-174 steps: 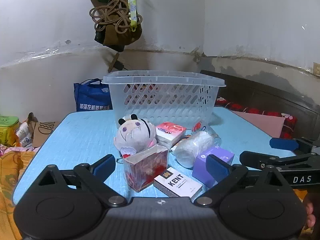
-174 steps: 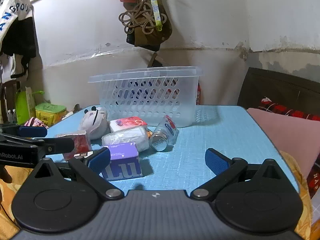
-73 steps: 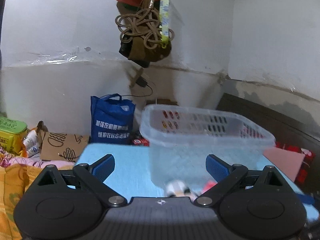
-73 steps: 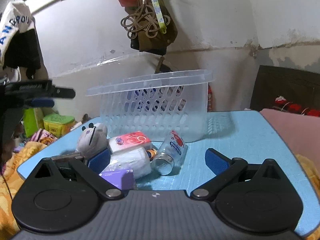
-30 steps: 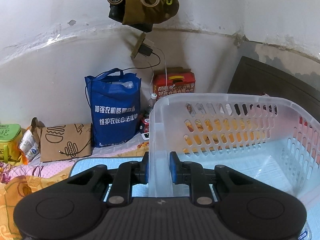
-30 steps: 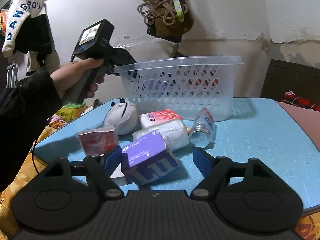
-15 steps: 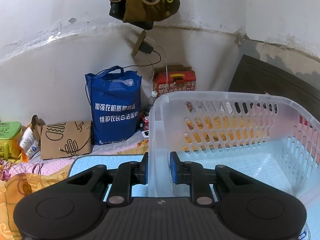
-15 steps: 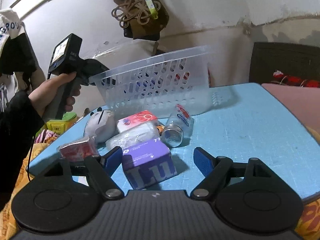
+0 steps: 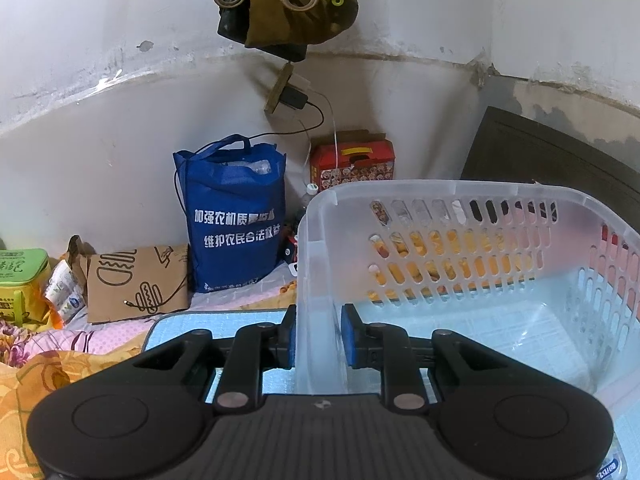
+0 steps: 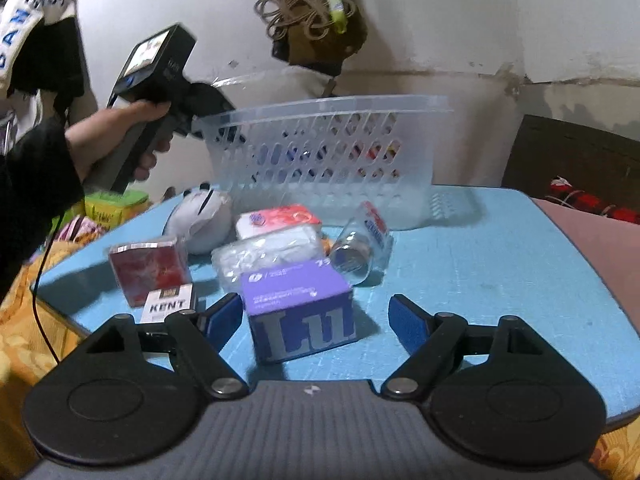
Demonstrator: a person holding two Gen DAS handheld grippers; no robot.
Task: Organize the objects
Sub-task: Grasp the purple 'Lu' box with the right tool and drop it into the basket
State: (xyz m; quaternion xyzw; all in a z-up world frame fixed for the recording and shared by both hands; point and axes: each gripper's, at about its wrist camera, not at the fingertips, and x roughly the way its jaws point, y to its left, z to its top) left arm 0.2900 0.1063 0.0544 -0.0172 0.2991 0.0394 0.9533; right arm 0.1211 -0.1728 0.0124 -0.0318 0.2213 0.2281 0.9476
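Note:
A clear slotted plastic basket [image 9: 460,190] stands at the back of the blue table [image 10: 480,272]. My left gripper [image 9: 318,336] is shut on the basket's near-left wall, one pad inside and one outside; the right wrist view shows it [image 10: 200,124] in a person's hand at the basket [image 10: 320,152]. My right gripper [image 10: 316,320] is closing, its pads apart from the purple box [image 10: 296,292] between them. Around it lie a red box [image 10: 150,266], a KENT pack [image 10: 170,304], a plush toy [image 10: 200,218], a pink tissue pack [image 10: 278,218], a white wrapped pack [image 10: 268,254] and a tipped jar [image 10: 360,248].
Behind the table's far edge stand a blue bag [image 9: 236,216], a cardboard piece [image 9: 136,280], a red carton [image 9: 352,160] and a green tin [image 9: 20,280]. A knotted bag [image 9: 288,12] hangs on the wall. A dark headboard [image 9: 552,160] is on the right.
Earlier the left gripper was open in front of the basket; over the last second it keeps hold of the wall. The right gripper has come closer around the purple box.

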